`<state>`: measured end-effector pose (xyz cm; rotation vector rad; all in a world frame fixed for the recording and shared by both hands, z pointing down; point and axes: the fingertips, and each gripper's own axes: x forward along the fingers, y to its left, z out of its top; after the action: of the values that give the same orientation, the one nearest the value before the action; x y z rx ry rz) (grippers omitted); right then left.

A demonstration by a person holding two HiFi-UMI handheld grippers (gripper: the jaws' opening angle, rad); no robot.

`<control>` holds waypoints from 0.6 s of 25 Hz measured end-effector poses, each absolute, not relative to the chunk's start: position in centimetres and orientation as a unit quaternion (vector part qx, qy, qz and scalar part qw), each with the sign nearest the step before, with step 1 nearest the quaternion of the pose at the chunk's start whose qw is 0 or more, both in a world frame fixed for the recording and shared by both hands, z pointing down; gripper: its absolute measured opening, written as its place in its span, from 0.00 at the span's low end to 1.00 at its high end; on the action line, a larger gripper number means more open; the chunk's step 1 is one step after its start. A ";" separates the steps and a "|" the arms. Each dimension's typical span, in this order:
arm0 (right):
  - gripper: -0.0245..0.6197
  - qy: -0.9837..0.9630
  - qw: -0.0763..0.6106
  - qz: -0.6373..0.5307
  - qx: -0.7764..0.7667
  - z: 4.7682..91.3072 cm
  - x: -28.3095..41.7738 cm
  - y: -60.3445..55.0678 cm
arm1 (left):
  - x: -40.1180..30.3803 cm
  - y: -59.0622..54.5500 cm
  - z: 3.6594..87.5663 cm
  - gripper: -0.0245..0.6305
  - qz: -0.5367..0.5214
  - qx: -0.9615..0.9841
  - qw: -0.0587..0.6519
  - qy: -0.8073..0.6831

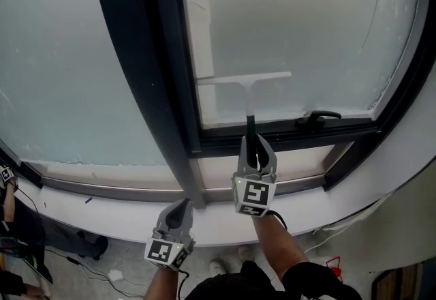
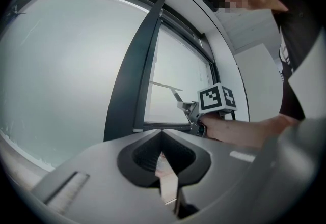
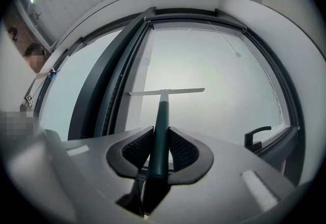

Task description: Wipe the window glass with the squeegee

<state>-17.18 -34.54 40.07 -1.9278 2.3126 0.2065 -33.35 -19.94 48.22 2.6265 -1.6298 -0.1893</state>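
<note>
Head view has the right claw [image 1: 257,146] clenched on the dark shaft of the squeegee [image 1: 244,79]. The blade lies level and low on the right pane of glass [image 1: 313,12], seemingly against it, though contact can't be confirmed. The right gripper view confirms both jaws pressing the shaft near its lower end. The left claw [image 1: 178,215] hangs lower, near the sill [image 1: 102,203]. Its own view shows its jaws closed together on nothing.

Risks, as I judge them:
- The grip sits far from the blade, so pressure on the glass could twist the shaft between the jaws and lift one blade end, leaving streaks.
- The blade's left end is just beside the dark frame [image 1: 146,53]. A small drift leftward could catch it there.
- The blade is already close to the bottom of the pane, so a careless downward stroke would hit the lower frame.

In the way: the black window handle [image 1: 317,116] juts out at the pane's lower right, below and right of the blade. A sweep toward that corner would have to stop short or go round it. The wide frame separates this pane from the larger left one. Cables [image 1: 102,271] trail on the floor [image 1: 129,258] below the sill, well clear of the work.
</note>
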 end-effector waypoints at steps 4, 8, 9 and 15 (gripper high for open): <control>0.19 0.767 0.057 0.073 -0.635 40.5 -17.4 -34.3 | -33.3 -19.7 48.4 0.04 -0.062 0.848 0.026 -0.526; 0.19 0.767 0.064 0.058 -0.636 40.9 -17.6 -34.0 | -33.3 -19.1 49.2 0.04 -0.054 0.848 0.033 -0.526; 0.19 0.768 0.069 0.054 -0.635 40.8 -17.8 -33.9 | -33.4 -19.0 49.4 0.04 -0.053 0.848 0.036 -0.526; 0.19 0.766 0.068 0.047 -0.638 41.4 -17.9 -33.9 | -33.6 -19.0 49.5 0.04 -0.053 0.850 0.038 -0.523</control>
<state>-17.88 -33.89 41.37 -1.9214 2.3067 0.1424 -33.60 -18.96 49.52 2.6069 -1.6049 -0.1615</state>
